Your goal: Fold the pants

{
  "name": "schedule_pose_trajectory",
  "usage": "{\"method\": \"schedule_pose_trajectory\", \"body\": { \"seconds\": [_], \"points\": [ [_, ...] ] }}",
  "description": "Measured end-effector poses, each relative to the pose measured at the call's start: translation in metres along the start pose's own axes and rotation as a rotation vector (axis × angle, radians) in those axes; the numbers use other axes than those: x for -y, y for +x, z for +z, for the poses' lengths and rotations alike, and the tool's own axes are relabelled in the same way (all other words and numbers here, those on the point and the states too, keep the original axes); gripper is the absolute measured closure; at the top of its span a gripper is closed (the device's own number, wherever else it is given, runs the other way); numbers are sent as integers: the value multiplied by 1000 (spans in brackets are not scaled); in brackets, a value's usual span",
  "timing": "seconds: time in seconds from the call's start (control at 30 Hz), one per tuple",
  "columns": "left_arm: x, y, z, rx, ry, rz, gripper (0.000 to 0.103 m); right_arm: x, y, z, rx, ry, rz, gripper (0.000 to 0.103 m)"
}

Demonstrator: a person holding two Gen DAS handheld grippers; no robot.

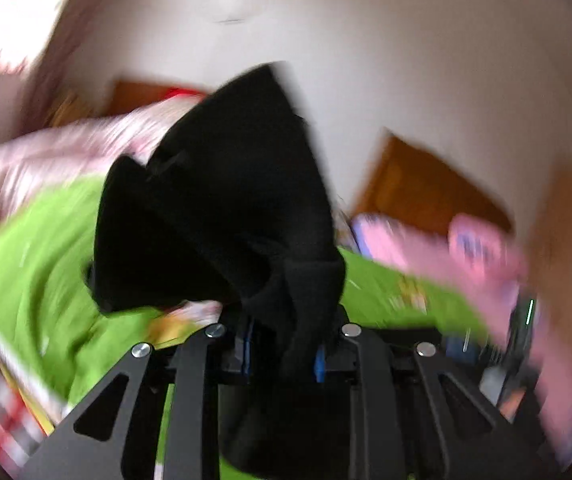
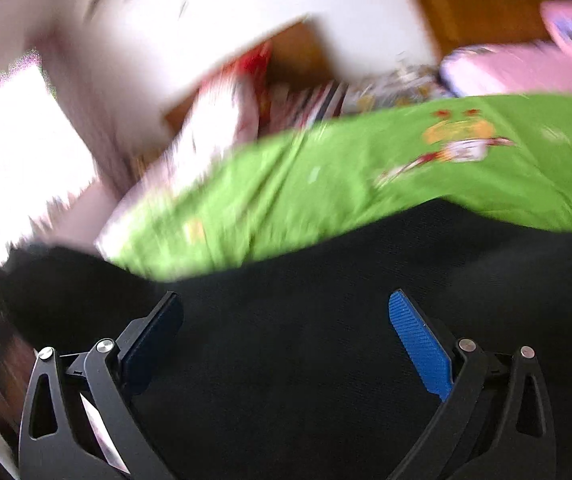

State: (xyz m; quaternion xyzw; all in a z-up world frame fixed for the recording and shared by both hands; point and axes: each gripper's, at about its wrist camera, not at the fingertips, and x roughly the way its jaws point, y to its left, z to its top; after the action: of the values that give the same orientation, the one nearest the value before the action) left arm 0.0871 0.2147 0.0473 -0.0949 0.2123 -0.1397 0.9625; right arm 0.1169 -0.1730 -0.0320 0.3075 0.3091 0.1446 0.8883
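Observation:
The black pants (image 1: 221, 208) bunch up in front of my left gripper (image 1: 281, 356), whose blue pads are shut on a fold of the fabric, lifted above the green bedspread (image 1: 25, 280). In the right wrist view the pants (image 2: 326, 320) lie spread flat over the green bedspread (image 2: 326, 184). My right gripper (image 2: 283, 332) hangs just over them with its jaws wide apart; the blue pad (image 2: 418, 344) shows on the right and nothing is pinched between the fingers. Both views are blurred by motion.
A pink quilt (image 1: 65, 152) lies at the bed's far left and pink pillows (image 1: 466, 248) at the right. A wooden headboard (image 1: 426, 184) and a white wall (image 1: 366, 60) stand behind. A bright window (image 2: 13, 152) is at the left of the right wrist view.

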Motion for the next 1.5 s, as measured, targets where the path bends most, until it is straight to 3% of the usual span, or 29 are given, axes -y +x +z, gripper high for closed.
{"method": "schedule_pose_trajectory", "body": {
  "seconds": [0.13, 0.27, 0.33, 0.37, 0.4, 0.43, 0.5, 0.53, 0.57, 0.63, 0.7, 0.8, 0.93, 1.0, 1.1, 1.17, 1.2, 1.23, 1.3, 1.5],
  "points": [
    [135, 50, -46, -118, 400, -43, 79, 34, -48, 12, 124, 134, 3, 4],
    [200, 105, -128, -385, 631, -139, 73, 60, -92, 17, 180, 166, -51, 4],
    [208, 101, -150, -345, 722, -70, 66, 67, -106, 15, 176, 151, -76, 4],
    [207, 95, -151, -327, 737, -74, 59, 70, -110, 11, 171, 139, -81, 4],
    [200, 87, -148, -324, 711, -114, 46, 70, -112, 9, 161, 122, -84, 4],
    [186, 73, -135, -301, 625, -184, 36, 66, -111, 5, 137, 97, -81, 4],
    [156, 46, -110, -234, 469, -256, 29, 56, -106, -4, 81, 53, -50, 4],
    [142, 39, -98, -200, 406, -259, 18, 45, -99, -11, 36, 21, -6, 4],
    [122, 30, -86, -159, 329, -240, 7, 36, -92, -16, 5, 10, 32, 4],
    [78, 20, -74, -127, 190, -173, 6, 19, -73, -28, -94, 13, 156, 12],
    [40, 21, -72, -155, 126, -76, 6, 6, -55, -42, -202, 41, 227, 23],
    [14, 18, -73, -170, 119, 5, 6, -4, -45, -62, -298, 70, 276, 29],
    [1, 26, -90, -190, 93, 6, 6, 1, -32, -77, -357, 115, 235, 32],
    [0, 28, -99, -203, 97, 3, 6, 5, -30, -75, -335, 121, 202, 39],
    [3, 29, -108, -203, 92, -16, 6, 12, -18, -67, -307, 147, 171, 39],
    [2, 29, -111, -204, 97, -18, 5, 9, -10, -62, -291, 140, 167, 45],
    [0, 30, -112, -204, 106, -15, 5, 5, -8, -60, -286, 125, 158, 55],
    [0, 29, -111, -206, 115, -13, 5, 1, -4, -58, -279, 116, 160, 74],
    [1, 24, -113, -210, 146, -11, 4, -5, -2, -55, -267, 102, 164, 92],
    [12, 15, -124, -246, 243, -9, 4, -71, -36, -29, -102, -95, 222, 93]
  ]
}}
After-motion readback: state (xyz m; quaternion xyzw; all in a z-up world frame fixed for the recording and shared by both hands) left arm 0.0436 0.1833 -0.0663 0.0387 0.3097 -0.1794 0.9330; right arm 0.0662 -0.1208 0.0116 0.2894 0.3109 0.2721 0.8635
